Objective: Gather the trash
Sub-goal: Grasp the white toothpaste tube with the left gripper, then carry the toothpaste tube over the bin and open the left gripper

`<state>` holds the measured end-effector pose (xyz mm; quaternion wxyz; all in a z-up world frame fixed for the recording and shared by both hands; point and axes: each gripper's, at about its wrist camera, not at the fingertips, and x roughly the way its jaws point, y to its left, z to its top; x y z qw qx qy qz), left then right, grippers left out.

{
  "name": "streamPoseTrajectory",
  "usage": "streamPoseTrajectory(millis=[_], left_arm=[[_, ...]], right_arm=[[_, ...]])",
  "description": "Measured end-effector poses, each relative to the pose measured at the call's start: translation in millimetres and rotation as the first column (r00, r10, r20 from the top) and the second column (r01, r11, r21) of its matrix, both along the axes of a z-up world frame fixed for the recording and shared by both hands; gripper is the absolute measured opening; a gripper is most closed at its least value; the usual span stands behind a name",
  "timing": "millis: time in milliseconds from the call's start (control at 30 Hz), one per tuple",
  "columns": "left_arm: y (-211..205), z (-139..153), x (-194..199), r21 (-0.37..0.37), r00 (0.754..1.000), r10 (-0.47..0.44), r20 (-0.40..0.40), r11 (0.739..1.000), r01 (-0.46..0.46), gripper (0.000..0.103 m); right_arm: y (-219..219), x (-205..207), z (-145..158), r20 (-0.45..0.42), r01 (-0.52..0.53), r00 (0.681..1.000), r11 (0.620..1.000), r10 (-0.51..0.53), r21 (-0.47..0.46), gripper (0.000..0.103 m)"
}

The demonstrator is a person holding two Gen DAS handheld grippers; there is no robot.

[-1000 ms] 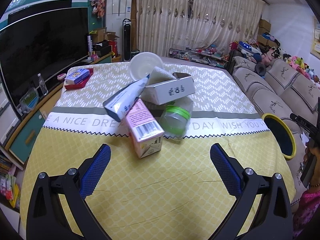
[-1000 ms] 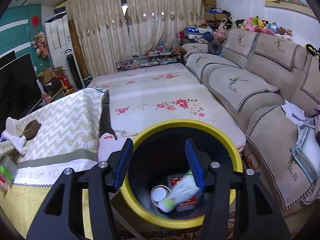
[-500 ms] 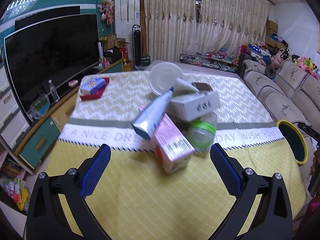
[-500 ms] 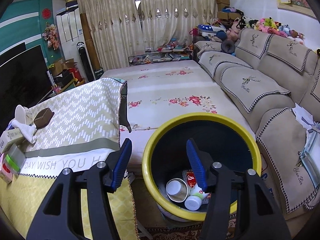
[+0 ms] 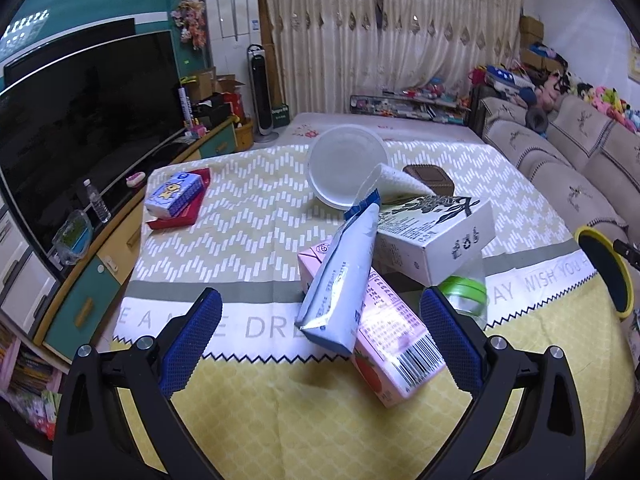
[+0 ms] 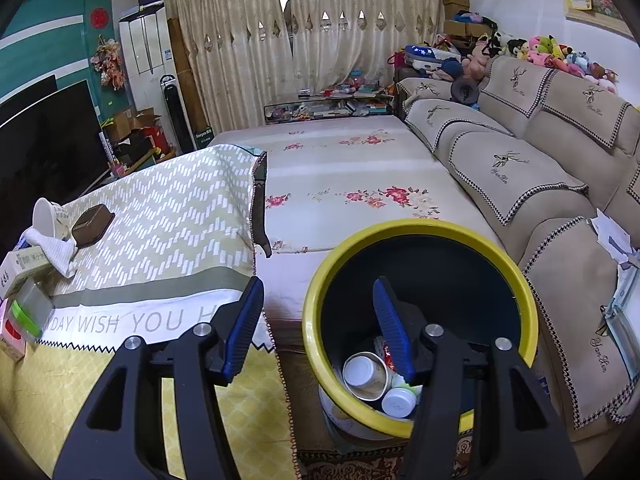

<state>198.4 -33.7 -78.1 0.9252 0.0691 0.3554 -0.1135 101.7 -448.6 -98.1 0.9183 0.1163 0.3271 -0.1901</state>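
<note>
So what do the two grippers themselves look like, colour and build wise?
Both match: the left gripper and right gripper have black plastic arms with cut-out openings and silver screw heads, each ending in long fingers faced with textured blue pads. No cables or markings show.

Even indoor light, daylight glowing through the curtains (image 5: 400, 40), faint reflections on the dark television screen (image 5: 80, 92), soft shadows under the table trash, strong fisheye bending with black vignetted corners, mostly sharp focus

I see a pink carton (image 5: 384, 340), a pale blue tube (image 5: 340, 276), a white box (image 5: 436, 236), blue gripper pads (image 5: 192, 340), a yellow-rimmed black bin (image 6: 420, 240) and a yellow, zigzag-patterned tablecloth (image 5: 256, 216).
</note>
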Motion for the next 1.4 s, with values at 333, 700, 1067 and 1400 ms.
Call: streamPoseTrajectory(millis=[333, 700, 1067, 1400], left_arm=[[-2.4, -11.9, 19.2, 0.014, 0.999, -0.036, -0.030, 0.999, 0.036, 0.066], [-5.7, -8.9, 14.6, -0.002, 0.995, -0.092, -0.039, 0.996, 0.092, 0.028], [-3.8, 15.5, -12.0, 0.034, 0.997, -0.067, 0.033, 0.997, 0.066, 0.024], [-40.5, 59.4, -59.6, 0.031, 0.982, -0.161, 0.099, 0.987, 0.159, 0.024]], right_arm=[[4.3, 4.2, 0.1, -0.003, -0.006, 1.000, 1.000, 0.006, -0.006, 0.054], [7.3, 5.6, -0.1, -0.004, -0.013, 1.000, 1.000, 0.013, 0.001, 0.054], [4.1, -2.6, 7.8, 0.014, -0.011, 1.000, 1.000, 0.011, -0.001, 0.054], [-4.2, -31.7, 22.5, 0.032, -0.008, 0.999, 0.999, 0.010, -0.044, 0.054]])
